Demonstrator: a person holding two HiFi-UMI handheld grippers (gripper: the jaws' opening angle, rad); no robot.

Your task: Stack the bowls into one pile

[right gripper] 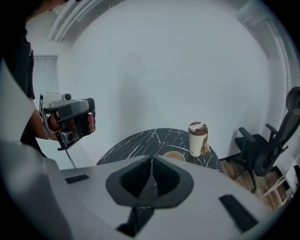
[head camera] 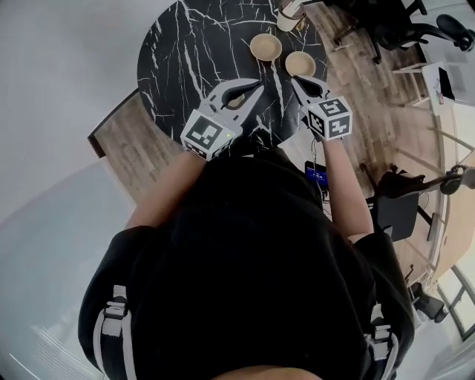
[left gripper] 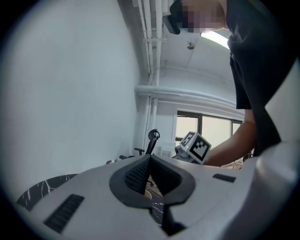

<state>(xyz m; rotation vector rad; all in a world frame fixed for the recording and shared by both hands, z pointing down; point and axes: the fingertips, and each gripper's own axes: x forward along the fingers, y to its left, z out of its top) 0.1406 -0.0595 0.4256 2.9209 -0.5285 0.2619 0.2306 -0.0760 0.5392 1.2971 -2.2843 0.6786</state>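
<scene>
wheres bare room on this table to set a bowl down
The left half of the table is bare, from its left rim to the left bowl. The far right is crowded: left bowl, right bowl and cup sit close.

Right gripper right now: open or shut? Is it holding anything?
Shut and empty. In its own view the right gripper has both jaws meeting, with nothing between them.
</scene>
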